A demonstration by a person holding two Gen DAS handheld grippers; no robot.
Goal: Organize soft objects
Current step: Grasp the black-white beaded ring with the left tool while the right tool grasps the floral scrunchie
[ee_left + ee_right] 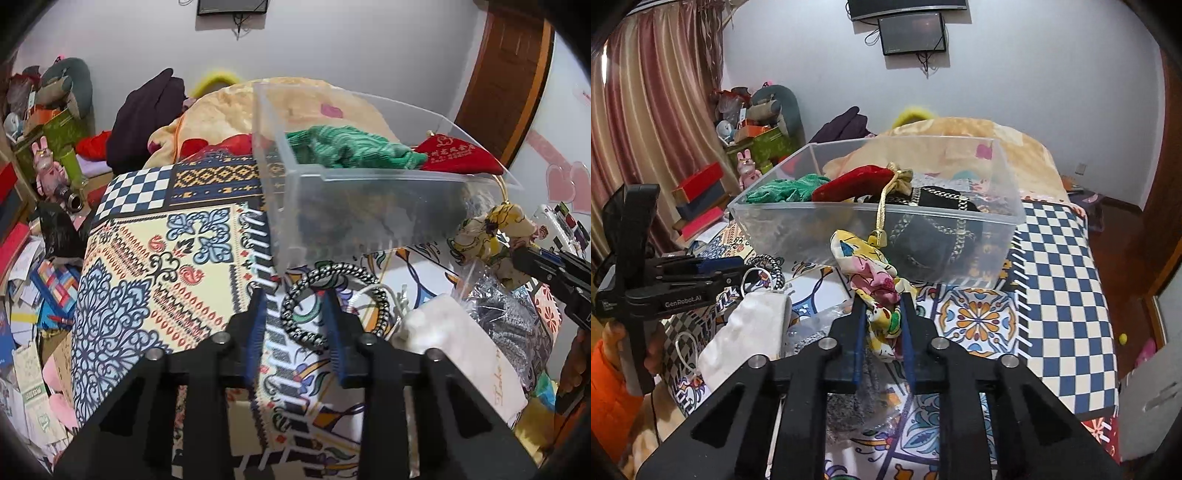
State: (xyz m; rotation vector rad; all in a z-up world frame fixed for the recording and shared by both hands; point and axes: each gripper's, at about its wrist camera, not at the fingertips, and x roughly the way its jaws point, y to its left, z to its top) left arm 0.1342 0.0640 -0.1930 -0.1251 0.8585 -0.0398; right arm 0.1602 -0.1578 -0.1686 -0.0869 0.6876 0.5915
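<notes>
On the patterned bedspread lies a black-and-white braided ring [334, 267]. My left gripper [293, 295] is lowered over it. The ring's left arc sits between the blue pads, with a gap showing on the left side. My right gripper [882, 297] is shut on a yellow floral cloth [868, 269], which bunches up just in front of the clear plastic bin [768, 225]. The bin holds a green knit piece [783, 188], a red pouch [857, 181] and a black bag with a gold chain [934, 203]. In the left wrist view the floral cloth [491, 232] hangs from the right gripper [517, 254].
A white cloth piece [750, 325] and a crinkled clear bag of grey material [509, 314] lie between the two grippers. A beige blanket heap [997, 136] rises behind the bin. Boxes, papers and toys [33, 295] crowd the floor beyond the bed's left edge. An orange sleeve [609, 380] holds the left gripper.
</notes>
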